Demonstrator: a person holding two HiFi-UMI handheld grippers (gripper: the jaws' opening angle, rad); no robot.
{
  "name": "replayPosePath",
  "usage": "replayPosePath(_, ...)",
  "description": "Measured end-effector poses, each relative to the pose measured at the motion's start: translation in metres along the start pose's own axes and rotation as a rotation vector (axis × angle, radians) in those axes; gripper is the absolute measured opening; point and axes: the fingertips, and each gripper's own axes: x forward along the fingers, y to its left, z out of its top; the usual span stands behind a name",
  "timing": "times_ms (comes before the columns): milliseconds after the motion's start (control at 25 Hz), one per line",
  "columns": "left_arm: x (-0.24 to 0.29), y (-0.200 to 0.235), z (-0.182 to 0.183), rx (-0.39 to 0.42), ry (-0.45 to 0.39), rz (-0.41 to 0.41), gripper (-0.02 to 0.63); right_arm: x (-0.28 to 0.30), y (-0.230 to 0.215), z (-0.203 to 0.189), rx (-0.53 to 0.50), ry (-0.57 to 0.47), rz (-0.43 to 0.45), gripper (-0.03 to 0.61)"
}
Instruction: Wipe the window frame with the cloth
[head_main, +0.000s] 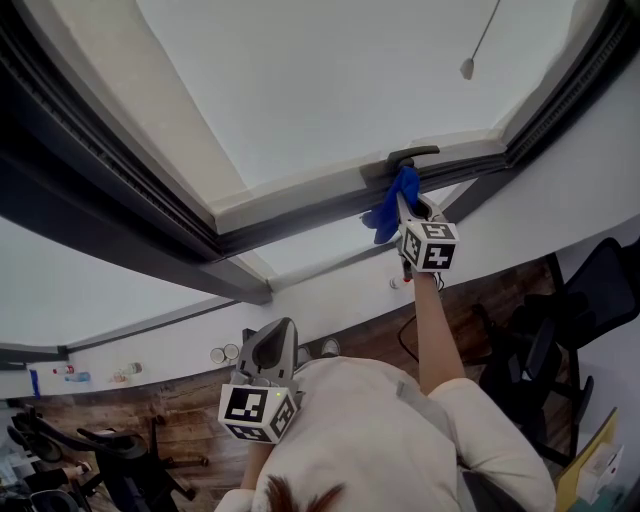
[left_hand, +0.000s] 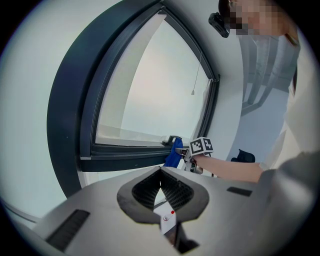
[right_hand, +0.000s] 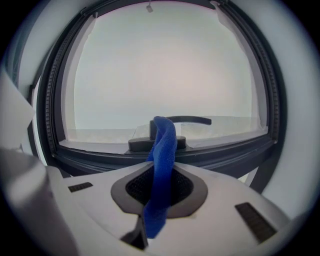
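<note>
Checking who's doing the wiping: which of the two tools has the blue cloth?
The right tool, by the window handle, grips the cloth; the left tool is empty.

cloth (right_hand: 162, 170): bright blue | window frame (head_main: 300, 224): dark grey | marker cube (head_main: 430, 246): black-and-white squares | floor (head_main: 200, 400): brown wood | wall (head_main: 560, 205): white

Right arm (head_main: 432, 330) stretched full length toward the window handle (head_main: 412, 155); right gripper (head_main: 403, 203) just below that handle, jaws clamped on the blue cloth (right_hand: 162, 150); left gripper (left_hand: 161, 186) held low near the chest, well short of the handle, jaws together, nothing between them.
</note>
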Motion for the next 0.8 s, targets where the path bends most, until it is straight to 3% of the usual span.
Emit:
replayPosePath(320, 0.006, -0.008, -0.002, 0.032, 0.045, -0.080, 0.009, -0.043, 0.038, -0.029, 0.161, -0.022, 0.070, 0.046)
replayPosePath(600, 0.004, -0.025, -0.001, 0.086, 0.080, -0.211, 0.009, -0.067, 0.089, -0.015, 0.163, -0.070, 0.119, 0.046)
replayPosePath(800, -0.015, -0.011, 0.005, 0.100, 0.086, -0.217, 0.008, -0.073, 0.148, 0.000, 0.118, -0.082, 0.192, 0.046)
